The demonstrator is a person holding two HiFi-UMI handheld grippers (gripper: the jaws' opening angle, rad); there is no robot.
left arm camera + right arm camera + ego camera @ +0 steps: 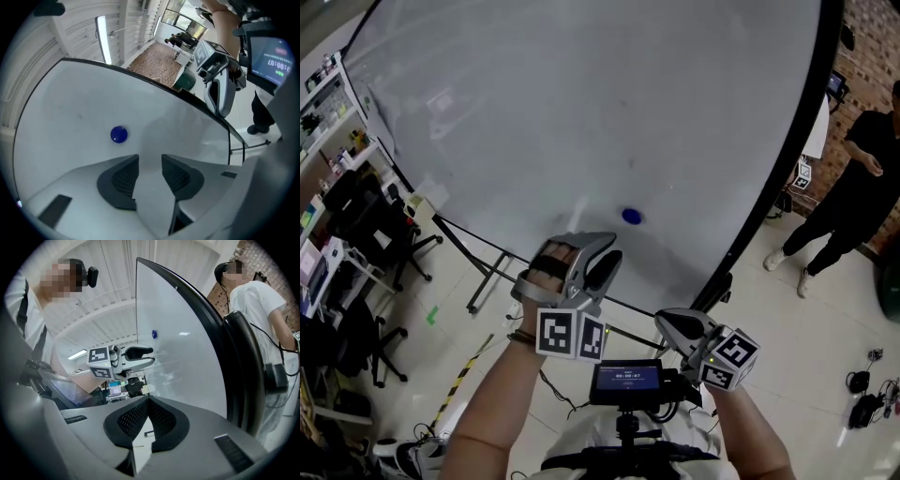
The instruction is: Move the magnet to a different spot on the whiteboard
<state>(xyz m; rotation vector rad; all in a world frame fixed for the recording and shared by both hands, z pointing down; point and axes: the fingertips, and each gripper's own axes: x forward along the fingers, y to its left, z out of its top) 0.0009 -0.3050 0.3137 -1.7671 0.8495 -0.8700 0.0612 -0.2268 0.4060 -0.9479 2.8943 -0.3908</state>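
Magnets: one, a round blue magnet [631,217], stuck low on the whiteboard [581,112], right of centre.
Whiteboards: one, large, black-framed, on a stand.
Tongs: two, each with one marker cube.
Left gripper [598,251]: jaws apart with only bare board showing between them. It is held just below and left of the magnet and is not touching it.
Right gripper [670,323]: jaws closed tip to tip on nothing. It is held lower, near the board's right edge and well apart from the magnet.
Screens: one chest screen [625,378].
Writing: light digits on the screen, too small to read surely.
Bystanders: one in black [853,187] by the brick wall in the head view. One in white [255,301] is behind the board's edge in the right gripper view.
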